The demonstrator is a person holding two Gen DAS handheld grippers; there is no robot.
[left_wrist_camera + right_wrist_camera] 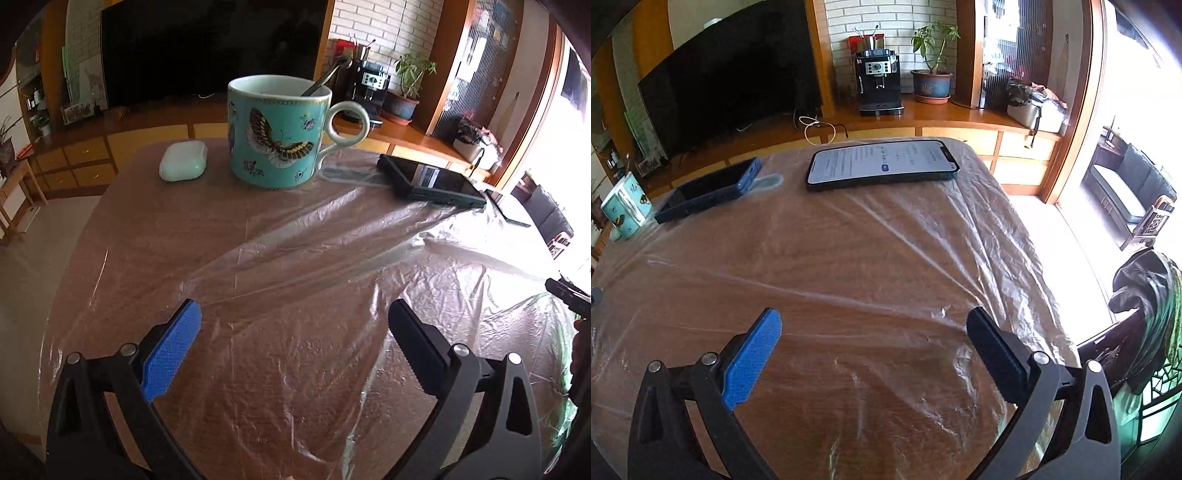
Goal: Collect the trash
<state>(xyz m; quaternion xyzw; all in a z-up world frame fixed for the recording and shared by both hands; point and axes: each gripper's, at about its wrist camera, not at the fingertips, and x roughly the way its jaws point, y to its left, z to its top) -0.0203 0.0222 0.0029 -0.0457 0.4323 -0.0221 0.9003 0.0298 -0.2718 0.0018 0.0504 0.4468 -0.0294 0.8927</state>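
Note:
A clear, wrinkled plastic sheet (295, 240) lies spread over the wooden table; it also shows in the right wrist view (886, 258). My left gripper (295, 314) is open and empty, hovering just above the sheet near the table's front. My right gripper (873, 325) is open and empty above the sheet as well. A part of the right gripper (567, 295) shows at the right edge of the left wrist view. No other loose trash shows in either view.
A teal butterfly mug (277, 129) with a spoon, a white earbud case (183, 161) and a dark phone (432, 181) stand on the sheet at the far side. A lit phone (882, 164) lies far right. A draped chair (1145, 306) stands right.

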